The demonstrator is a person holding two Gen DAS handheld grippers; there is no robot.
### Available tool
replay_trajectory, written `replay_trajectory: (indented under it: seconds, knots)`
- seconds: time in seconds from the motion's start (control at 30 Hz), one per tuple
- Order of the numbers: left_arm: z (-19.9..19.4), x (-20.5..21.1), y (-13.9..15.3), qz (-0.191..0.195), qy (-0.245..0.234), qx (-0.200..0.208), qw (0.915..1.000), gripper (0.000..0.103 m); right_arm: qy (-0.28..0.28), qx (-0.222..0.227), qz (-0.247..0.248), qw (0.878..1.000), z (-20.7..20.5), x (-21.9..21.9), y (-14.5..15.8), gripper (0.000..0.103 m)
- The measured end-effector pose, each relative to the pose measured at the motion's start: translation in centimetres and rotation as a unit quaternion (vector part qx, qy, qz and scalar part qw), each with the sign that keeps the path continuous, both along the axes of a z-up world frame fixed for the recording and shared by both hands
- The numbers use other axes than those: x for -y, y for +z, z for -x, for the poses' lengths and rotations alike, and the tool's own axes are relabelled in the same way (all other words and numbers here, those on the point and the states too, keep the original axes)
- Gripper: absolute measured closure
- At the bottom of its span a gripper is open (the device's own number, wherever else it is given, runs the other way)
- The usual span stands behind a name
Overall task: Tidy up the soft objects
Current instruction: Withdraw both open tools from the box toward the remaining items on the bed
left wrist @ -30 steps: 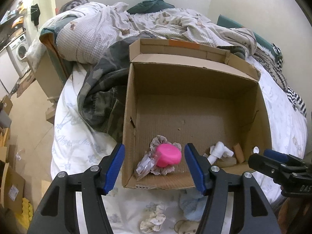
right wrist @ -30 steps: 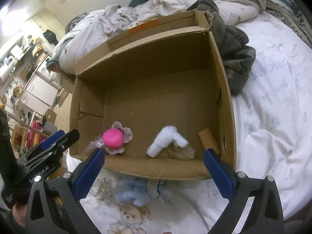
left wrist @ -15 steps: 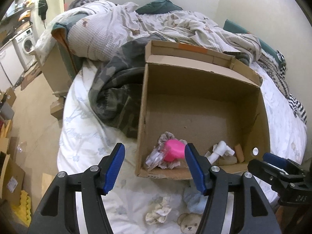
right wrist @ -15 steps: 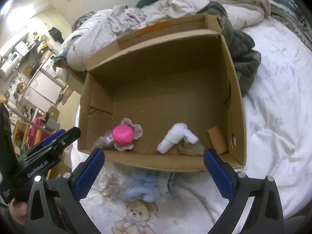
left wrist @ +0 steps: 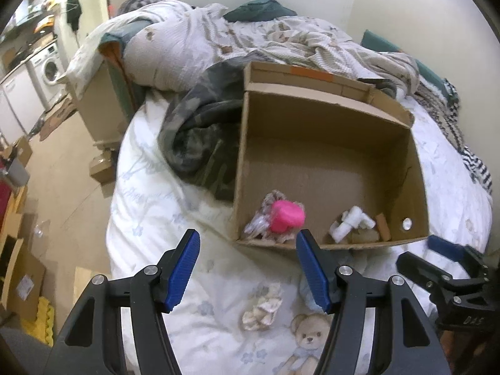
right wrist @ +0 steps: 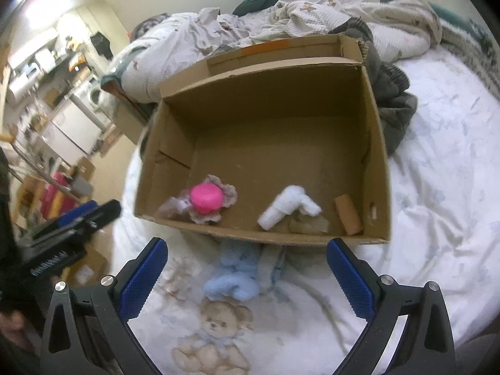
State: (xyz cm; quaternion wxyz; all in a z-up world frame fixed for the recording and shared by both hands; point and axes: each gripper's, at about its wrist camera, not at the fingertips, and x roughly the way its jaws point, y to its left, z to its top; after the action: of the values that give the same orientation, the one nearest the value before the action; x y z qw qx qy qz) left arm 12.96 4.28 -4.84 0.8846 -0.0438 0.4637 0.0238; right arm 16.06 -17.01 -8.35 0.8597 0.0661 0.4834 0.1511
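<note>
An open cardboard box [left wrist: 328, 118] [right wrist: 265, 93] lies on the bed. Inside near its front wall are a pink soft object on a lacy scrap [left wrist: 286, 215] [right wrist: 206, 198] and a white rolled cloth [left wrist: 350, 222] [right wrist: 286, 206]. On the sheet in front of the box lie a cream crumpled scrunchie [left wrist: 262, 307] and a light blue fluffy item [right wrist: 234, 276], partly hidden in the left wrist view. My left gripper [left wrist: 248, 270] is open and empty, above the scrunchie. My right gripper [right wrist: 245, 276] is open and empty, above the blue item.
A camouflage garment [left wrist: 200, 131] lies left of the box. Rumpled quilts [left wrist: 218, 40] pile behind it. The sheet has a printed teddy bear [right wrist: 212, 334]. The bed edge drops to a floor with cardboard boxes [left wrist: 18, 278] on the left.
Both grippers have pulled back from the box toward the bed's near edge, so the scrunchie, blue item and bear print show more. Both stay open.
</note>
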Motion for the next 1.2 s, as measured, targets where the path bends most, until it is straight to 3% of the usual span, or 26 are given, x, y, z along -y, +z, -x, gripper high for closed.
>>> replay_trajectory:
  seconds: [0.17,0.4,0.57,0.8,0.97,1.2]
  knots:
    - [0.8,0.2,-0.8,-0.025,0.003,-0.012,0.9996,0.042,0.003,-0.008,0.000,1.000,0.6,0.3,-0.4,0.000]
    - [1.6,0.3,-2.1,-0.030,0.001,-0.042,0.9987,0.042,-0.004,-0.039,-0.019,0.999,0.8,1.2,-1.1,0.000]
    - [1.6,0.5,-3.5,-0.005,-0.012,-0.074,0.9972,0.042,-0.007,-0.030,-0.012,0.999,1.2,1.4,-0.8,0.000]
    - [1.1,-0.9,-4.9,0.020,0.017,-0.102,0.9944,0.042,0.001,-0.055,-0.015,0.998,1.0,1.2,-1.7,0.000]
    - [0.9,-2.0,-6.3,0.044,0.037,-0.139,0.9886,0.042,-0.017,-0.076,-0.028,0.997,0.4,1.8,-2.4,0.000]
    - [-0.1,-0.7,-9.0,0.067,0.016,-0.189,0.9795,0.042,-0.026,-0.101,-0.035,0.994,-0.3,2.0,-3.5,0.000]
